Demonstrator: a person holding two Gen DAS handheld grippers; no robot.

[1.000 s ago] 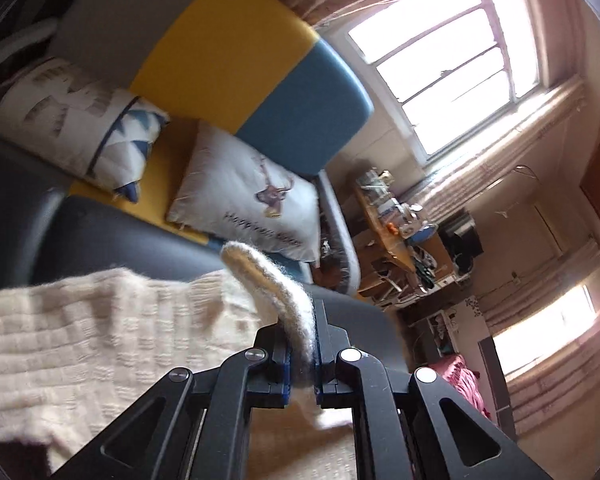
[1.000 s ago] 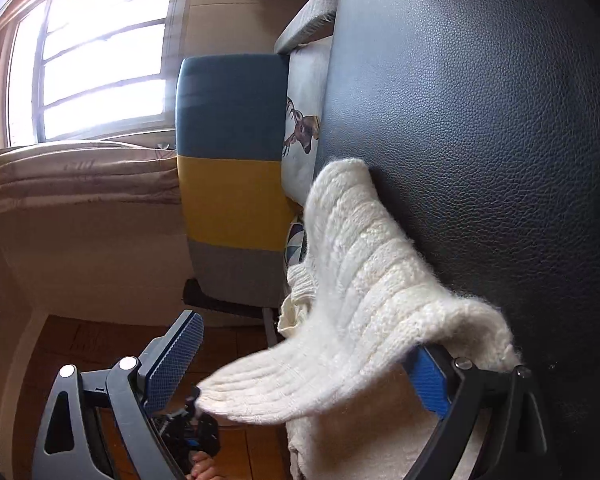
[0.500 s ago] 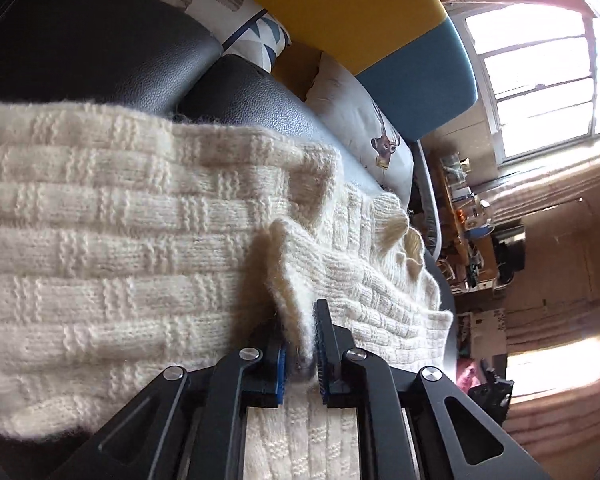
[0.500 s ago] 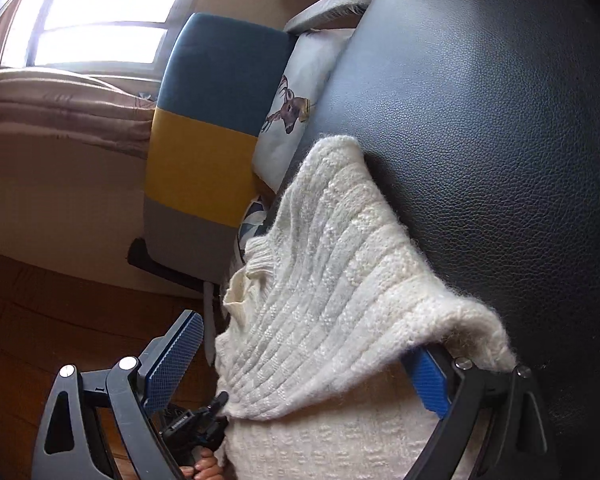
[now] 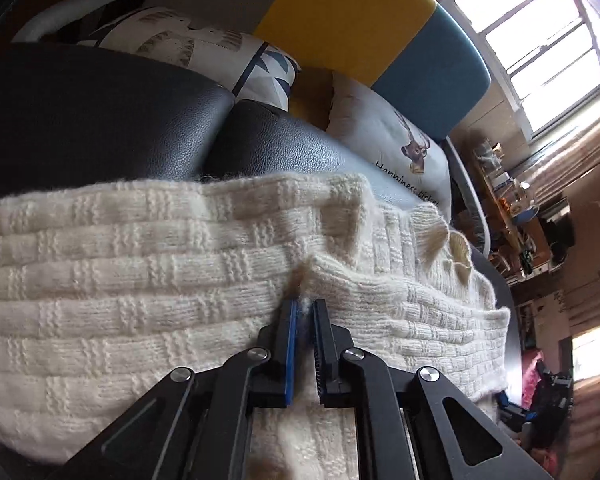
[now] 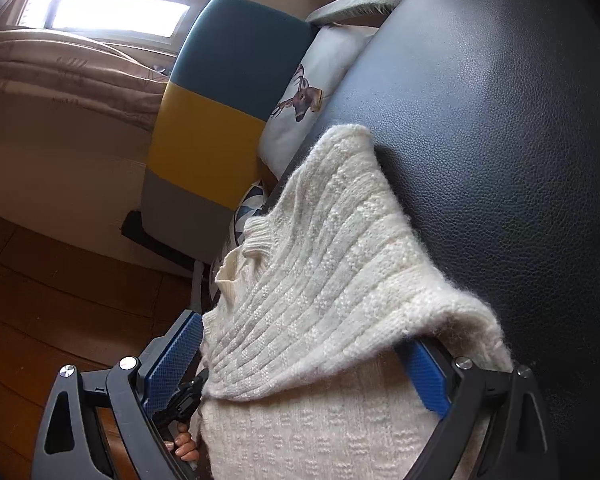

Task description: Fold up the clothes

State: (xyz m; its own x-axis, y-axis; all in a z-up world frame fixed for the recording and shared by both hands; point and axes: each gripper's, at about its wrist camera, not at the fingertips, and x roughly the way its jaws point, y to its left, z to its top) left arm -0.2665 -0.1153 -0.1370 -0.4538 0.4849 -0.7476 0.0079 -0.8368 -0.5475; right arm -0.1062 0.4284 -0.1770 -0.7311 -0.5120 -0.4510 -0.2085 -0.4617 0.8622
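**Cream knit sweater lies on black leather seat, left gripper nipping a fold**

A black leather seat [image 6: 500, 128] fills most of the right wrist view and carries the cream knit sweater [image 5: 140, 288], which is spread across it with one part folded back over the rest. Behind the seat stands a sofa back [image 5: 352, 12] in grey, yellow and blue blocks, with a window [image 5: 540, 40] bright beyond it. Two cushions lean against that back: a deer-print cushion [image 5: 388, 148] just beside the sweater's far edge, and a triangle-pattern cushion [image 5: 204, 52] further along. The right gripper [image 6: 300, 360] has its jaws spread wide, one blue pad on each side of the folded-over flap, which drapes onto the right-hand finger; whether the pads press the knit I cannot tell. The left gripper [image 5: 305, 320] has its jaws nearly together, pinching a small raised ridge of the sweater between the blue pads. A hand's fingertips [image 6: 184, 446] show low in the right wrist view, on a dark handle
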